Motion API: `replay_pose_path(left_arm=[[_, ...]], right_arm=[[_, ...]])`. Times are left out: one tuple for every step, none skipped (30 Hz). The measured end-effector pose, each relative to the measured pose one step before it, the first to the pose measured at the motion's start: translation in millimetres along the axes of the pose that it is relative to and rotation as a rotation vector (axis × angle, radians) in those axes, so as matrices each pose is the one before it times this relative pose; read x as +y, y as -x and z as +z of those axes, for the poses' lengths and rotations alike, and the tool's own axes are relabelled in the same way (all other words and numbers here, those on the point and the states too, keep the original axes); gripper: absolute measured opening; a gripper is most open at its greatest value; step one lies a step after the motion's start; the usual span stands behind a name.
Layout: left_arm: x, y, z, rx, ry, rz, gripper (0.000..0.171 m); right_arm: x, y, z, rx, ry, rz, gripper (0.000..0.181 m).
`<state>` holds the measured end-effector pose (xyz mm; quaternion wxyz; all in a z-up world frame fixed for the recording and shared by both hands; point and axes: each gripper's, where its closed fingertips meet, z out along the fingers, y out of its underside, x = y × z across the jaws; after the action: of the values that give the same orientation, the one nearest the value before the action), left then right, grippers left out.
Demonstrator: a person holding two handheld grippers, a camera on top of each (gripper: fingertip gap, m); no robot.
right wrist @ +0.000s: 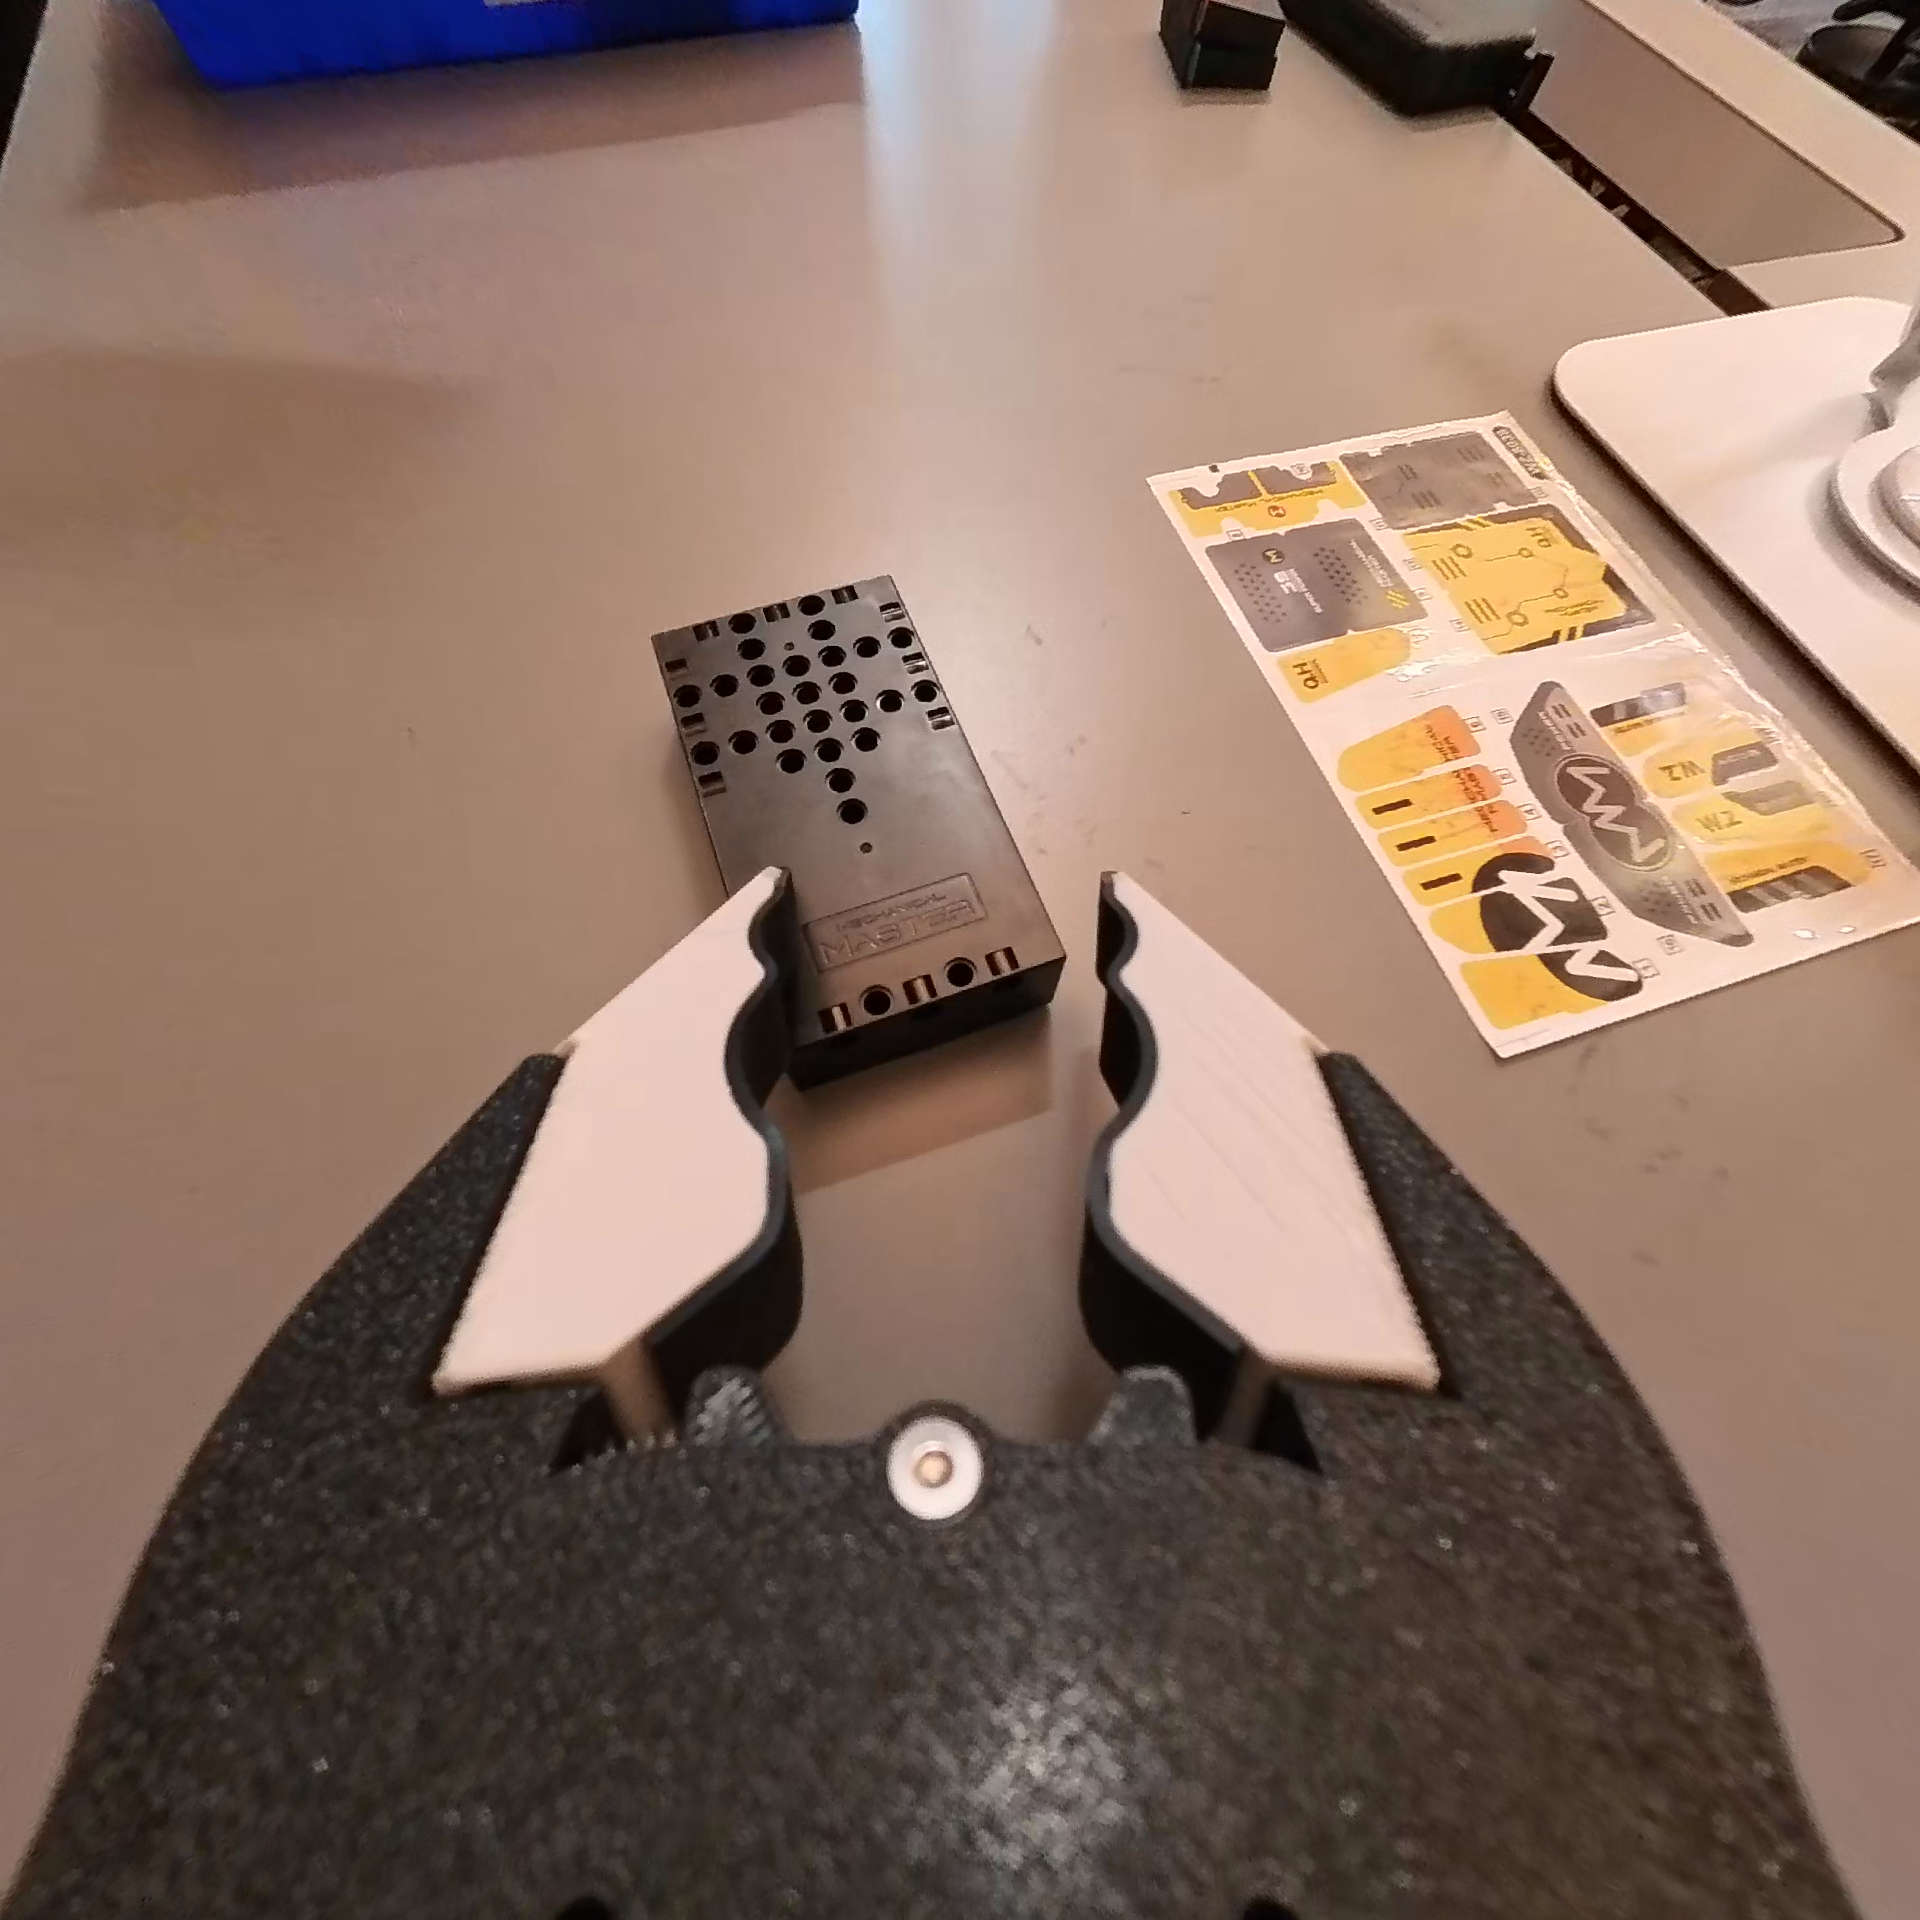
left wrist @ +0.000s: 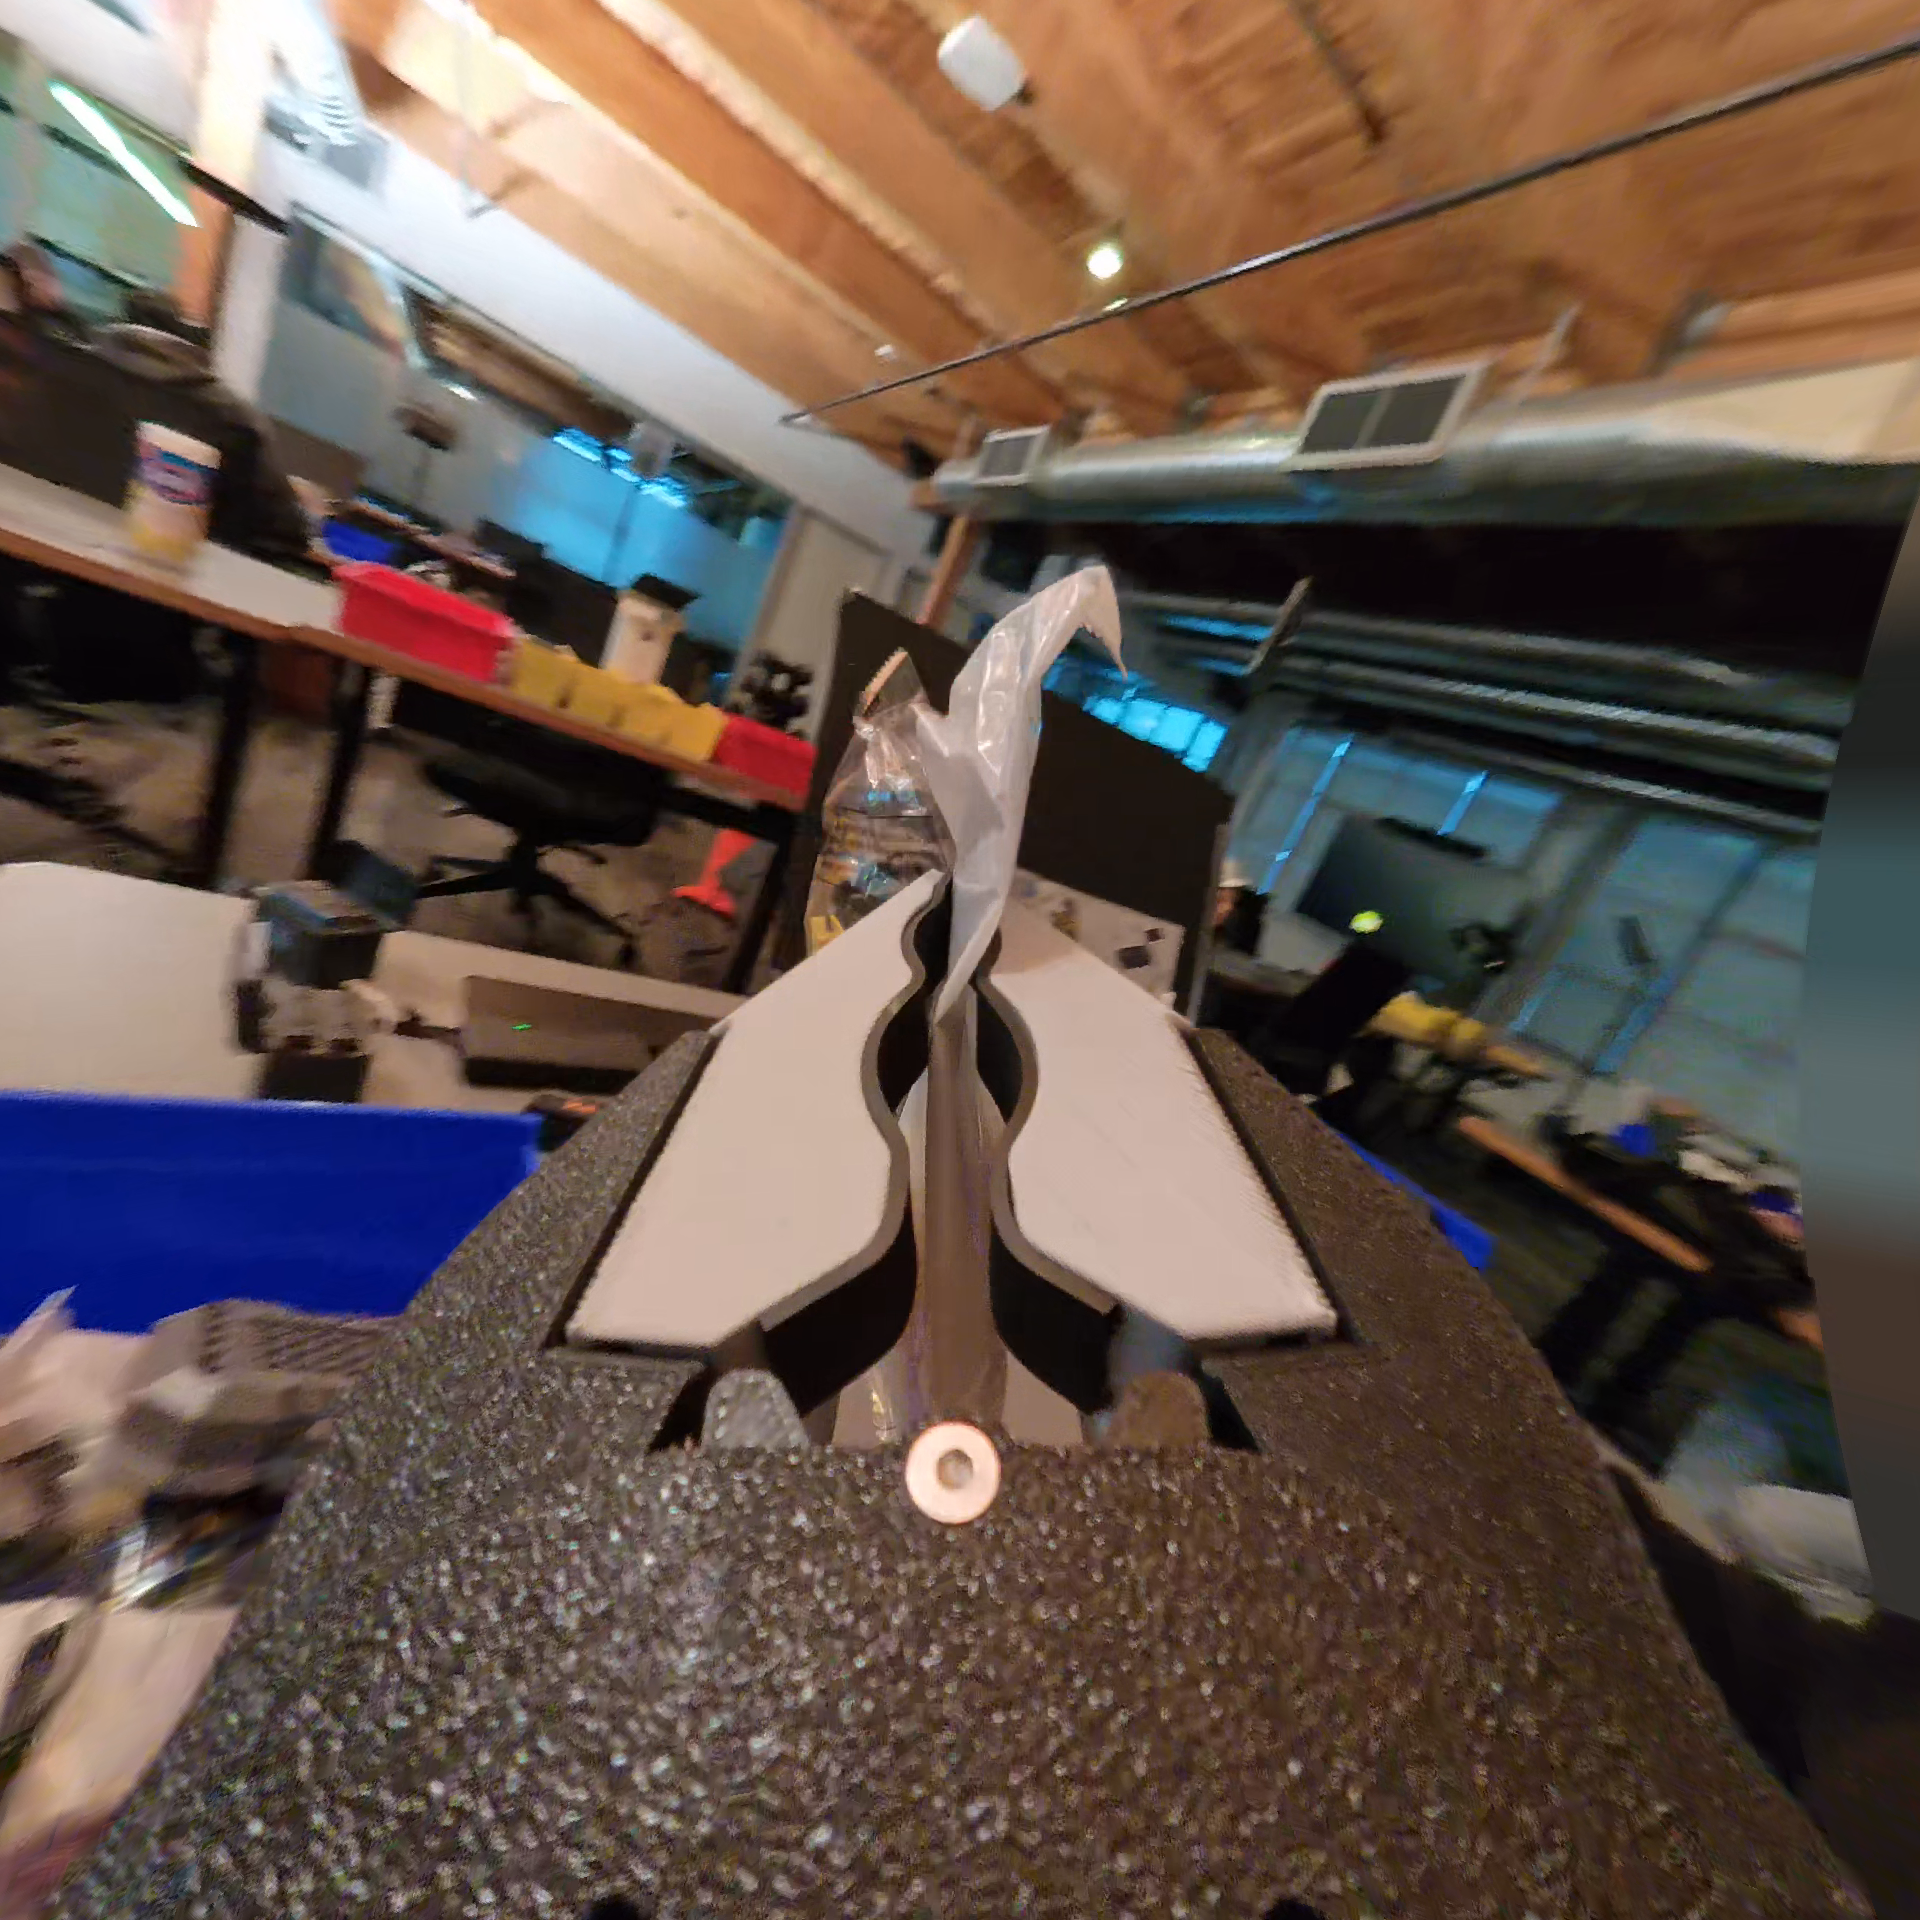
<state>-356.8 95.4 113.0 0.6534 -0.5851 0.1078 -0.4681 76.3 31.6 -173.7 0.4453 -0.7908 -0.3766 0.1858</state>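
Observation:
My left gripper point(left wrist: 961, 894) is shut on a clear plastic bag point(left wrist: 997, 748) and holds it raised in the air, tilted toward the ceiling. The bag's crumpled top sticks up past the fingertips, and small parts show through its left side. My right gripper point(right wrist: 940, 883) is open just above a grey table point(right wrist: 416, 520). A black rectangular block with many round holes point(right wrist: 847, 810) lies flat on the table. Its near end sits between my right fingers, close to the left finger point(right wrist: 665, 1091) and apart from the right one.
A yellow and black sticker sheet point(right wrist: 1538, 727) lies right of the block. A white tray point(right wrist: 1714, 499) is at the far right, a blue bin point(right wrist: 499, 31) at the far edge. In the left wrist view, a blue bin point(left wrist: 239, 1195) and tables with red and yellow bins point(left wrist: 582, 665). Left tips to right tips: about 55 cm.

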Motion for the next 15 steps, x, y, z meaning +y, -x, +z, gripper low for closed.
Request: replay_pose_path(left_arm=[[-0.28, -4.34, 1.37, 0.0285, -0.00858, -0.0256, 0.0], [0.21, -4.3, 1.4, 0.0264, -0.00582, -0.0193, 0.0], [0.29, -3.66, 1.55, 0.0202, -0.0047, -0.0149, 0.0], [0.31, -2.79, 1.55, 0.0118, -0.00283, -0.0086, 0.0], [0.53, -2.51, 1.59, 0.0064, 0.00013, 0.0021, 0.0], [0.91, -2.3, 1.67, 0.0033, 0.00354, 0.006, 0.0], [1.11, -1.48, 1.61, -0.0032, 0.00462, 0.0063, 0.0], [1.41, -1.33, 1.55, -0.0035, 0.00601, 0.0079, 0.0], [1.67, -1.81, 1.74, -0.0007, 0.00767, 0.0082, 0.0], [1.74, -1.66, 1.7, -0.0017, 0.0078, 0.0078, 0.0], [1.6, -1.52, 1.68, -0.004, 0.00705, 0.0102, 0.0], [1.71, -1.56, 1.61, -0.0044, 0.00781, 0.0141, 0.0], [1.72, -1.35, 1.69, -0.0084, 0.00852, 0.0184, 0.0], [1.84, -1.31, 1.77, -0.011, 0.01002, 0.0236, 0.0], [2.03, -1.49, 1.98, -0.0134, 0.01148, 0.0297, 0.0]], right_arm=[[-0.11, 0.06, -0.08, 0.0013, -0.0003, -0.0015, 0.059], [-0.02, -0.05, -0.03, 0.0012, -0.0003, -0.0014, 0.058], [-0.05, 0.04, 0.03, 0.001, -0.0002, -0.0013, 0.058], [-0.09, 0.0, -0.09, 0.0009, -0.0002, -0.0012, 0.059], [-0.03, 0.0, 0.02, 0.0006, -0.0001, -0.0008, 0.058], [0.03, 0.04, -0.06, 0.0004, 0.0, 0.0002, 0.058], [0.11, 0.14, 0.08, -0.0003, 0.0004, 0.0023, 0.058], [0.08, 0.01, -0.04, -0.0009, 0.0004, 0.0023, 0.058], [-0.01, 0.05, 0.05, -0.0005, 0.0001, 0.0008, 0.058], [-0.03, -0.08, 0.06, 0.0, 0.0, 0.0, 0.058], [0.08, 0.01, 0.05, 0.0, 0.0, 0.0, 0.058], [-0.02, -0.01, 0.05, -0.0003, 0.0001, 0.0004, 0.058], [0.05, 0.01, -0.07, -0.0003, 0.0001, 0.0004, 0.058], [-0.03, -0.06, 0.05, -0.0001, 0.0, 0.0001, 0.058], [0.03, 0.03, -0.05, 0.0002, 0.0, -0.0003, 0.058]])
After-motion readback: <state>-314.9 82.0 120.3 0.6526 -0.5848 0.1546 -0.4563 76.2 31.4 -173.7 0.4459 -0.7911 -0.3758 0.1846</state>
